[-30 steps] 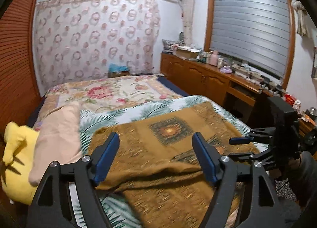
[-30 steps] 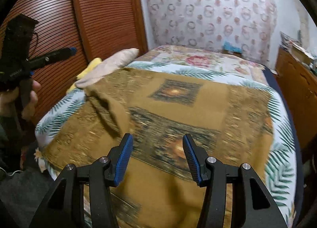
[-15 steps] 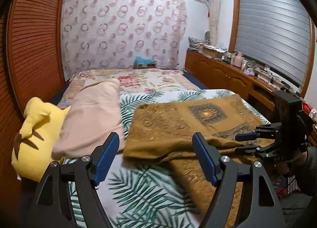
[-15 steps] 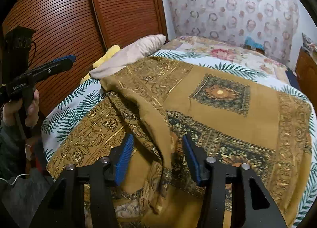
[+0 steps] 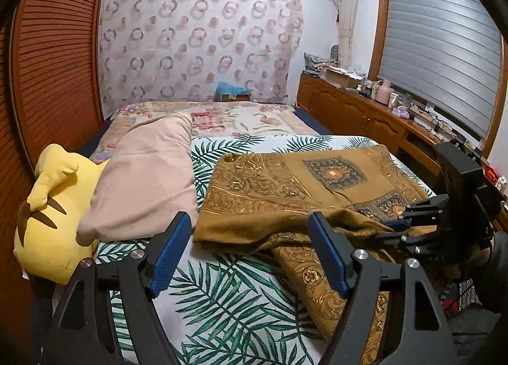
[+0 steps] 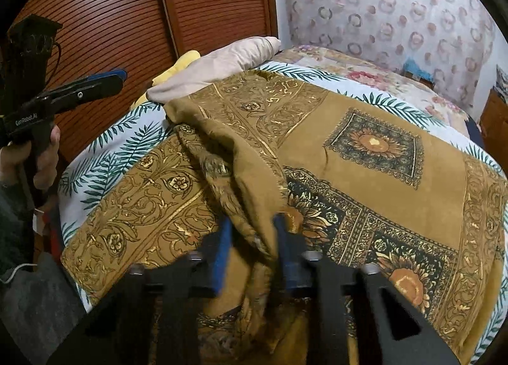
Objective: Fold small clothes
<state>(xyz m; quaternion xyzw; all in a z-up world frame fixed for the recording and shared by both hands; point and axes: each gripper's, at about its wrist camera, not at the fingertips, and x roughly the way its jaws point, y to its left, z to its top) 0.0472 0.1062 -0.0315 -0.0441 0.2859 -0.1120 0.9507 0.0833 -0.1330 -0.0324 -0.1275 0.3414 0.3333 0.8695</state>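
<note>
Cloth (image 6: 365, 174), brown and gold with sunflower squares, lies spread over the near end of the bed (image 5: 222, 301), on top of the palm-leaf sheet. One ridge of it is bunched up and runs toward you, right into your right gripper (image 6: 250, 247). Those fingers (image 6: 222, 254) have just been closing, and now they're clenched on that raised fold, fabric pinched between the blue pads. The picture is a bit blurred down there, but the fold plainly sits between them.

Your left gripper (image 5: 250, 254) hangs over the sheet just off the cloth's near left edge, fingers (image 5: 168, 250) spread wide and released, nothing between them. From the right wrist view you can see your left hand (image 6: 38, 155) wrapped round the handle, off the bed's left side.

Beyond the cloth's far left corner, a pink pillow (image 5: 143, 181) rests beside it, and a yellow plush (image 5: 47, 212) sits against the wooden slatted doors (image 6: 111, 16).
</note>
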